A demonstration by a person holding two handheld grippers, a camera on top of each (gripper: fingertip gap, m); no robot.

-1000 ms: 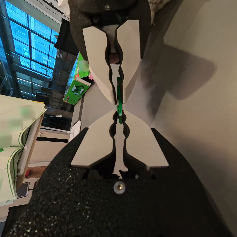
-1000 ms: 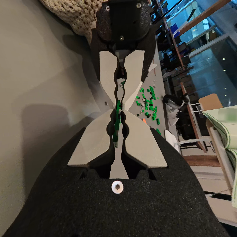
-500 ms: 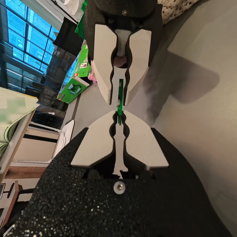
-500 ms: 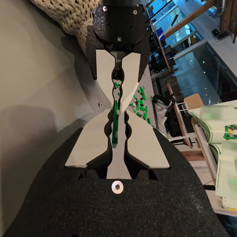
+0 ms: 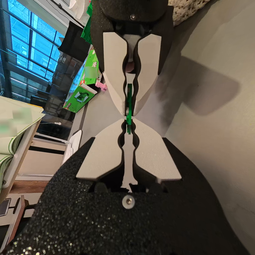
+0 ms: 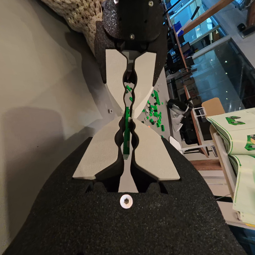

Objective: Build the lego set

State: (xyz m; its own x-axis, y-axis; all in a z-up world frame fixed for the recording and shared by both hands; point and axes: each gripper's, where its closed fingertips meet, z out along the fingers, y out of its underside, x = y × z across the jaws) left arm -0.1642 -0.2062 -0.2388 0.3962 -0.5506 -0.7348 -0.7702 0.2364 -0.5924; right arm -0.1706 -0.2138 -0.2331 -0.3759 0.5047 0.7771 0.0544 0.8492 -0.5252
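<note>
You had two grippers in play, tip to tip above the grey desk point(image 5: 207, 151). Your left gripper point(image 5: 129, 121) had its white fingers point(image 5: 107, 151) clenched on one end of a single thin green lego plate point(image 5: 129, 124), and your right gripper point(image 6: 129, 121) had its fingers clenched on the other end, so both held the one plate point(image 6: 126, 138) edge-on in the air between them. The plate looked flat and bright green, with a small white piece on one face near the tips. Beyond it, on the desk, lay one loose scatter of small green, white and dark lego pieces point(image 6: 154, 110), too many to count, with one larger studded green plate point(image 6: 157, 96) among them. You also had one green cardboard lego box point(image 5: 81, 93) and one open instruction booklet point(image 6: 234, 138) nearby.
</note>
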